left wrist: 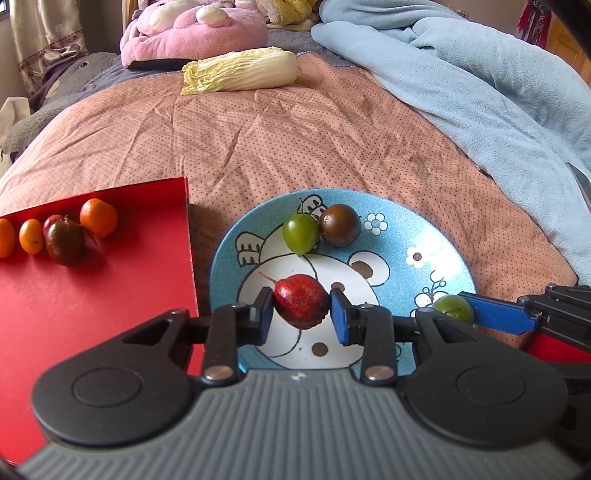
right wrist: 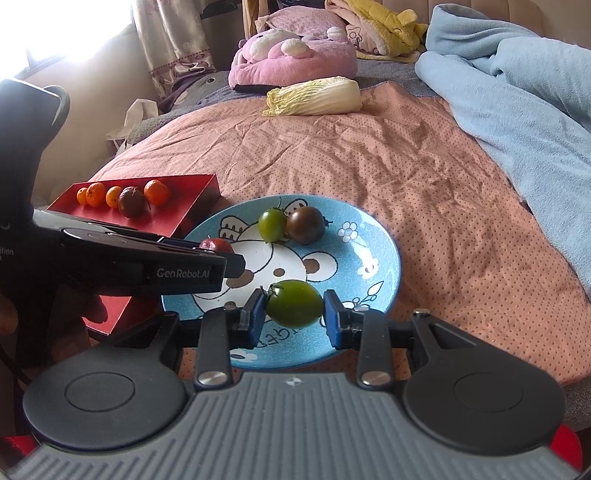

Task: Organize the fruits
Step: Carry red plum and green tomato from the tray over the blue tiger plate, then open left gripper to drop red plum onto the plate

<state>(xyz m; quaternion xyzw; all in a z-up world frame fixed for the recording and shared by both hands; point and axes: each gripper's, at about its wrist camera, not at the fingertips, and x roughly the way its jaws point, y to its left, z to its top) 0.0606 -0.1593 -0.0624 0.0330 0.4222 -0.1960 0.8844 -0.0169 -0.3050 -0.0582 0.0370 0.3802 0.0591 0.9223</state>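
Observation:
Over the blue bear plate (left wrist: 399, 236) my left gripper (left wrist: 301, 308) is shut on a dark red stemmed fruit (left wrist: 301, 301). My right gripper (right wrist: 294, 308) is shut on a green tomato (right wrist: 294, 302) at the plate's (right wrist: 384, 243) near side; the left wrist view shows this tomato (left wrist: 453, 308) against a blue finger. A smaller green tomato (left wrist: 300, 233) and a brown tomato (left wrist: 340, 225) lie together at the plate's far side. On the red tray (left wrist: 92, 314) sit several small oranges (left wrist: 98, 217) and a dark purple tomato (left wrist: 65, 243).
A napa cabbage (left wrist: 242, 70) lies far back on the dotted pink bedspread (left wrist: 295, 140). A light blue blanket (left wrist: 461, 74) is heaped along the right. Pink plush toys (left wrist: 192, 29) and a curtain (right wrist: 170, 40) stand at the back.

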